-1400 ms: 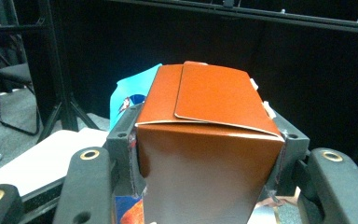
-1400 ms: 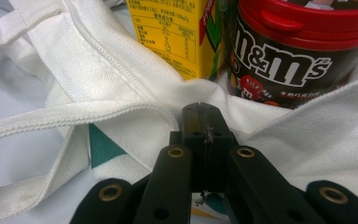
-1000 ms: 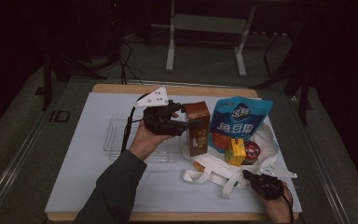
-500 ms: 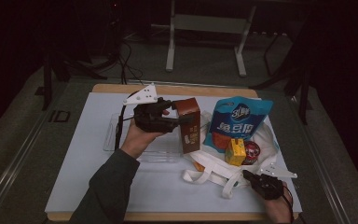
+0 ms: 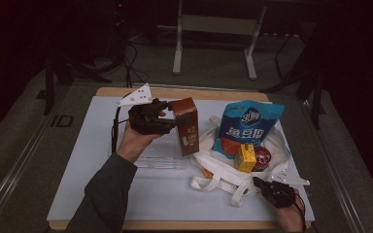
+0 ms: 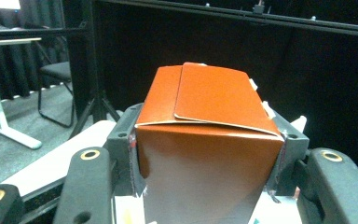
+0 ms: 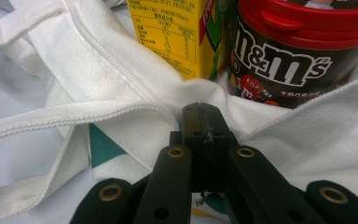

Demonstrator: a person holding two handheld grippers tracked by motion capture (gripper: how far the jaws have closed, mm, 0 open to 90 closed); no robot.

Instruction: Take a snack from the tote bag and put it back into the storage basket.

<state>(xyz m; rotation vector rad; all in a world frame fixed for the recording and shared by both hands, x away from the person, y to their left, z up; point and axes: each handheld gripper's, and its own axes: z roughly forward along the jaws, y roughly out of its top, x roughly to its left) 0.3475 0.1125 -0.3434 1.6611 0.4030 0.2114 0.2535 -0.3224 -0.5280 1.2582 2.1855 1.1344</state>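
Brown carton point(image 5: 185, 125) lifted higher, left gripper point(image 5: 167, 121) jaws clamping

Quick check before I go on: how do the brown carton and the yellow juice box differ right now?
The brown carton is held off the table, clamped in the left gripper; the yellow juice box sits inside the white tote bag. The carton looks taller and plain brown on top, while the juice box is bright yellow with printed text. Both stand roughly upright.

A brown carton point(image 5: 186, 125) is held upright above the table, beside a white bag point(image 5: 223, 172) of groceries.
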